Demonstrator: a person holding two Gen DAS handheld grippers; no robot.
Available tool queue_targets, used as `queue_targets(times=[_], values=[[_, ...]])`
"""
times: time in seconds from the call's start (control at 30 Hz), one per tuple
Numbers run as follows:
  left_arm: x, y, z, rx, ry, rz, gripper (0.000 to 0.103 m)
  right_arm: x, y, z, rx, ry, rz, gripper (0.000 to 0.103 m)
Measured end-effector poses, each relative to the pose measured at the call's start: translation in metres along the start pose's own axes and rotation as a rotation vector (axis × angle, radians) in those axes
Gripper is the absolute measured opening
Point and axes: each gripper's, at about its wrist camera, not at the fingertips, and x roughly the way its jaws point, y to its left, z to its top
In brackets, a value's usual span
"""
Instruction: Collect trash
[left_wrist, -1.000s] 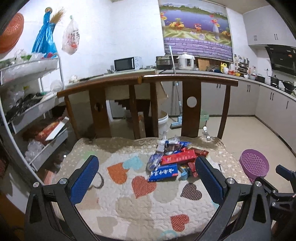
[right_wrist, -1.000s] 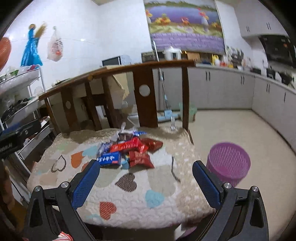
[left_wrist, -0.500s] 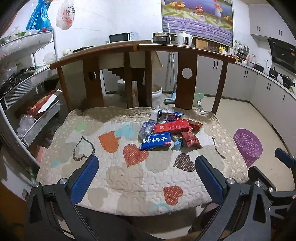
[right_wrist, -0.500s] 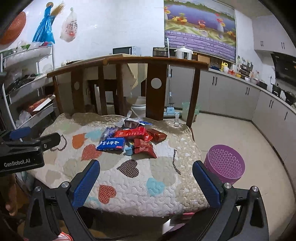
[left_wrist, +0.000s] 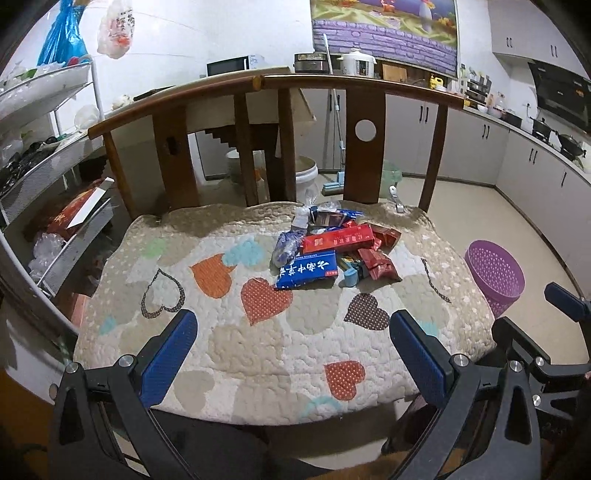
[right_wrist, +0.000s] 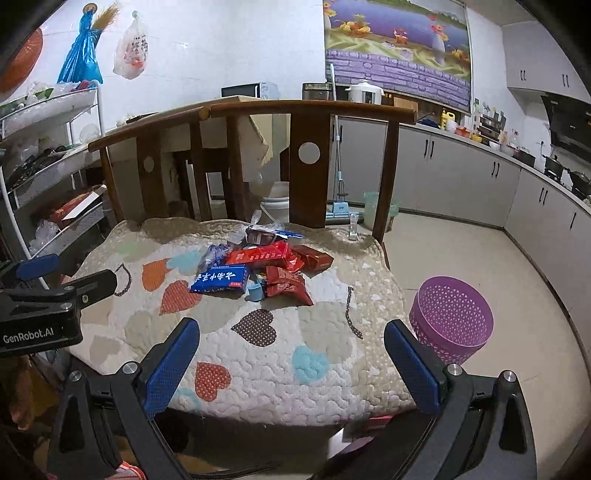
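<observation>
Quilted fabric with coloured hearts is covering the chair seat (left_wrist: 229, 347) we are facing, and a wooden backrest (left_wrist: 364, 147) is rising behind it. Working left to right: a wire shelf rack (left_wrist: 44, 155) is standing against the wall at far left; our left gripper (left_wrist: 291, 354) is hovering over the seat's near edge, jaws spread wide and gripping nothing. Past it, toward the back of the seat, the trash is lying in one heap: a crumpled blue-and-clear wrapper (left_wrist: 286, 245), a blue box (left_wrist: 308, 273) with white lettering in front, a long red box (left_wrist: 338, 238) behind it, a small light-blue cap (left_wrist: 350, 277) and red foil packets (left_wrist: 378, 263) touching on the right. Our right gripper (right_wrist: 291, 356) is likewise hanging at the seat's front, jaws wide apart and holding nothing. On the floor just right of the seat, a purple perforated basket (right_wrist: 452, 321) is standing upright.
</observation>
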Motion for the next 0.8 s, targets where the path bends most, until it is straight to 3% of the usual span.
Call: queue_targets(times=[0.8], values=[[0.019,-0.006,-0.004,0.040,0.101,-0.025,0.103,0.013,-0.006,-0.003,0.024,0.059,0.012,0.102]])
